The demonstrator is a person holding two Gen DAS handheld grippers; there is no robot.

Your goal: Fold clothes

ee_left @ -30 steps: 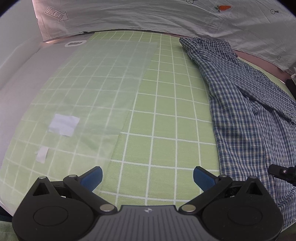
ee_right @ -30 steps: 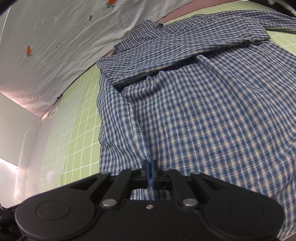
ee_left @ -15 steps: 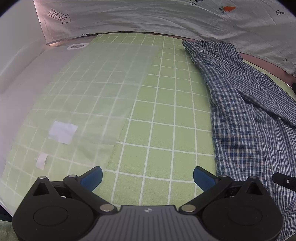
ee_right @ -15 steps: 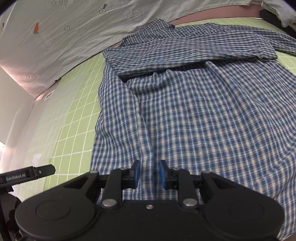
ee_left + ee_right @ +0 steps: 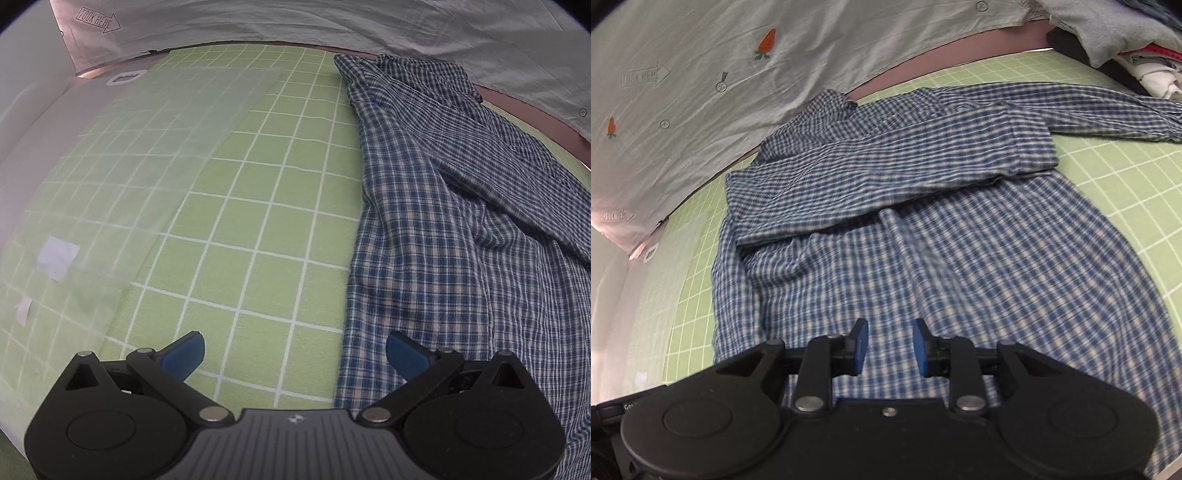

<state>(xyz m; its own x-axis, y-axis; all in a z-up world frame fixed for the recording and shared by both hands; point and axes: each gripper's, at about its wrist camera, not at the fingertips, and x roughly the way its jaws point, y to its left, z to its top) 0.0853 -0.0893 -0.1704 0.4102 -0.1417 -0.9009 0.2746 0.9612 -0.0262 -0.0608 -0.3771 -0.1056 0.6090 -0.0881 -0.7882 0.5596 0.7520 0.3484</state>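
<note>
1. Since a second ago our right gripper (image 5: 889,345) has let go of the shirt's (image 5: 923,236) fold and its jaws have just been opening; nothing sits between them now.
2. Our left gripper (image 5: 294,355) has drifted right, so its right finger is now over the shirt's (image 5: 443,258) left edge.
3. The blue checked shirt lies spread on the green grid mat (image 5: 266,221), one sleeve (image 5: 886,170) folded across the chest and the other trailing to the far right.
4. The left jaws stand wide apart, holding nothing.
5. A clear plastic sheet (image 5: 147,155) lies on the mat to the left, a grey printed cloth (image 5: 738,55) runs along the far side, and a pile of clothes (image 5: 1126,44) sits far right.
</note>
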